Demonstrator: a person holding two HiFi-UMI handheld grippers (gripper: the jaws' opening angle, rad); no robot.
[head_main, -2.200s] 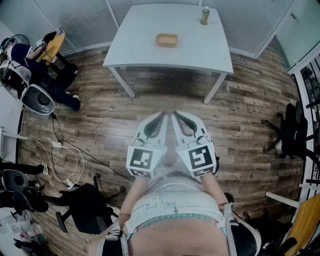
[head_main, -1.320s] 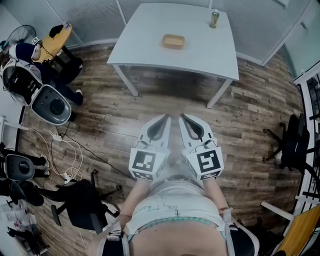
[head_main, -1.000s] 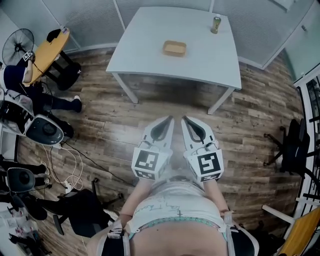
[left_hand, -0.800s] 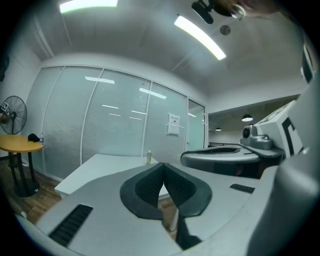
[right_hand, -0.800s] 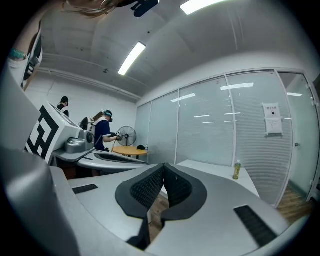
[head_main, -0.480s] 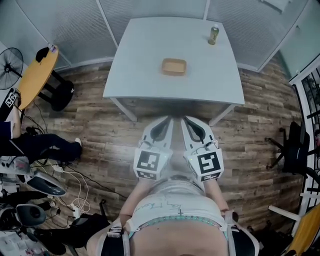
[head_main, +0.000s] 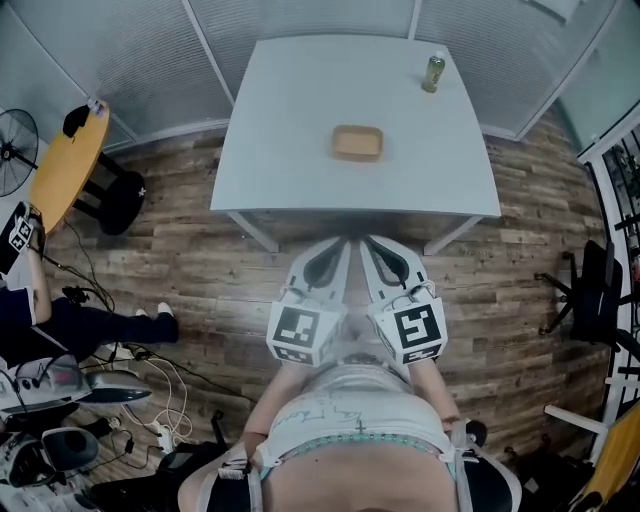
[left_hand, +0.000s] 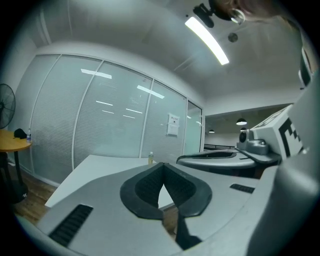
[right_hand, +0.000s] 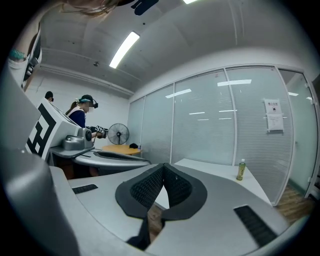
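1. Left gripper (left_hand: 162, 165): jaws shut, the dark pads meet tip to tip with nothing between them.
2. Right gripper (right_hand: 162, 166): same state, jaws closed and empty.
3. Both grippers are held side by side in front of the person's chest. Their tips angle toward each other over the wood floor (head_main: 520, 260), just short of the near edge of the white table (head_main: 290, 150).
4. A shallow tan tray (head_main: 357, 142) lies flat near the middle of the table. It is ahead of both jaw pairs, roughly in line with the gap between the grippers and well apart from both.
5. A bottle (head_main: 433, 72) stands upright near the far right corner, beyond the tray.
6. A round yellow table (head_main: 65, 165) stands to the far left, with a fan (head_main: 10, 165) beside it.
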